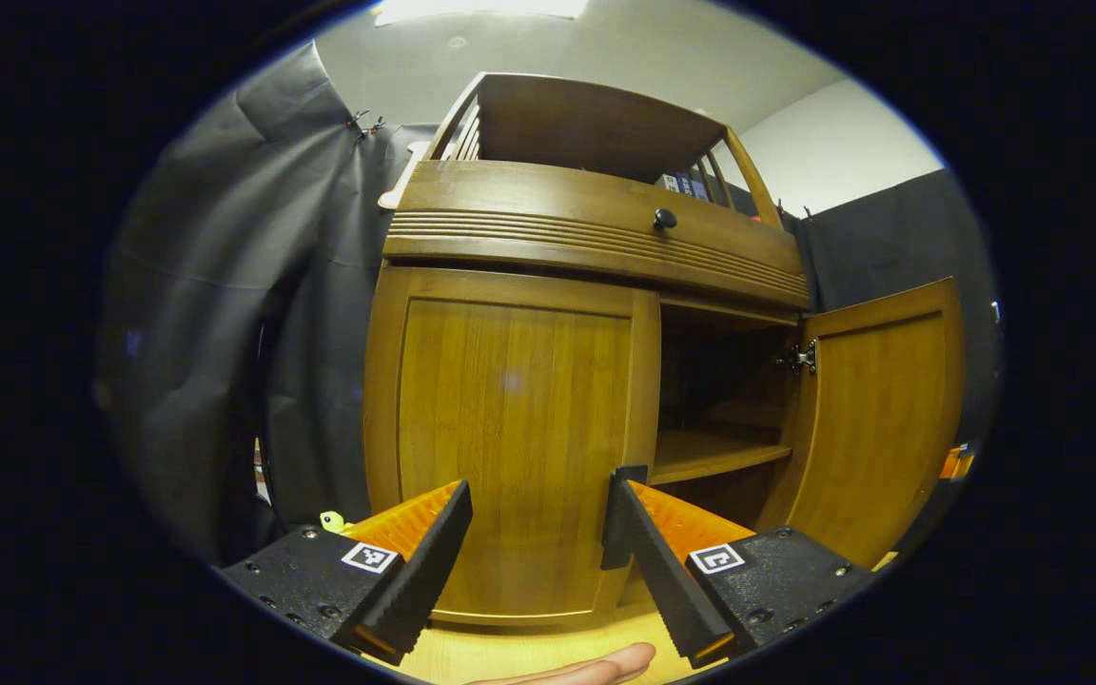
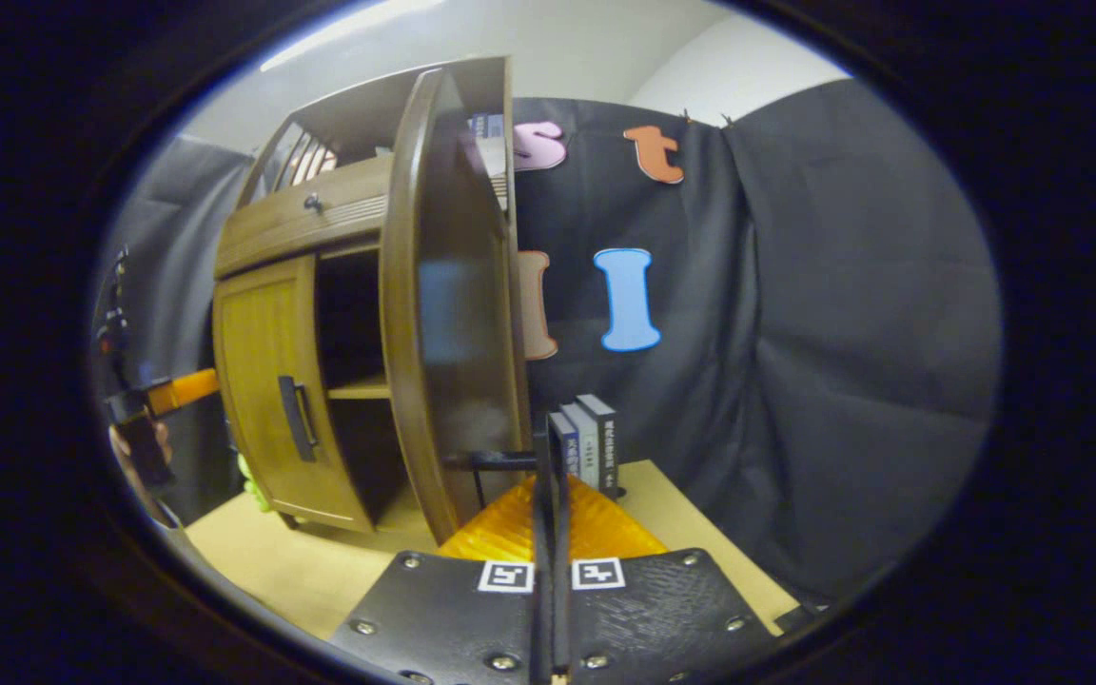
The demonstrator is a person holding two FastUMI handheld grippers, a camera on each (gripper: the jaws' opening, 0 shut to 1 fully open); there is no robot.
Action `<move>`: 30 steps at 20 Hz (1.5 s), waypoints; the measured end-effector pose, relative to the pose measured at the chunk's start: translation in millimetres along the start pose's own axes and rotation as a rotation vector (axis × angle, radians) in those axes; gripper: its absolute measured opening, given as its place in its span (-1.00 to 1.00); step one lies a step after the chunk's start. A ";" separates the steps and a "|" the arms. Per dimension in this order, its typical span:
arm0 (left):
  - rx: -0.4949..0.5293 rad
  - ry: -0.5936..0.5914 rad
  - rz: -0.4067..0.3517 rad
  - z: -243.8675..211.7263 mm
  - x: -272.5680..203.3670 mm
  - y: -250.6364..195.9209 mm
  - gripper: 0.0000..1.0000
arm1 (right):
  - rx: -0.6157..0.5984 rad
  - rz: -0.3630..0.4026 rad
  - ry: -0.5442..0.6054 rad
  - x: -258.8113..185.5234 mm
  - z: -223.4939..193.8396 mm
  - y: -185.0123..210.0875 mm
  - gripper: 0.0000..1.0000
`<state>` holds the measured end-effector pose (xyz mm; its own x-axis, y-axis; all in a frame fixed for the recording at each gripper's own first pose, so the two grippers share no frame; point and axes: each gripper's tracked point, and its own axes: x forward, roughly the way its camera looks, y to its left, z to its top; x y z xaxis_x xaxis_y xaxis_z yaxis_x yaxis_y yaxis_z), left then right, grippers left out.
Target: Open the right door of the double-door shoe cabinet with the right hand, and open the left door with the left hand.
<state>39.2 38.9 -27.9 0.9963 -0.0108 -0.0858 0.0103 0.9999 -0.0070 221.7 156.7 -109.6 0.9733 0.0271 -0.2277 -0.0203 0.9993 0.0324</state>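
The right door point(image 1: 876, 419) of the shoe cabinet point(image 1: 596, 238) stands swung wide, so that half looks done. The right claw point(image 2: 551, 457) is pressed closed beside the door's handle point(image 2: 496, 460); whether it pinches the handle I cannot tell. The left door point(image 1: 510, 428) is shut, with the left claw point(image 1: 537, 518) spread open just before it. Next, I judge, the left claw must reach the left door's handle point(image 2: 296, 419) and pull.
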 end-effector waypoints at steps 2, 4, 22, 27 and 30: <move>0.010 0.003 0.002 -1.4 0.4 -2.5 0.83 | -0.007 0.032 0.005 -4.3 2.7 -5.9 -0.99; 0.018 0.003 -0.003 -2.1 0.9 -5.3 0.84 | -0.051 0.043 0.014 -5.8 4.7 -8.9 -0.99; 0.015 0.045 -0.034 -23.5 22.6 -18.1 0.84 | -0.142 -0.152 -0.037 -42.9 24.2 -57.7 -0.04; 0.008 0.057 -0.095 -35.4 43.6 -38.8 0.84 | -0.160 -0.269 -0.172 -87.3 54.3 -43.0 0.81; -0.026 0.077 -0.128 -50.0 60.6 -54.2 0.84 | -0.178 -0.474 -0.215 -113.0 60.3 -50.4 0.96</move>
<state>94.8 -16.3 -82.5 0.9773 -0.1398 -0.1591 0.1337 0.9899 -0.0480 126.5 101.6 -26.8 0.9096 -0.4146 0.0275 0.4117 0.8902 -0.1951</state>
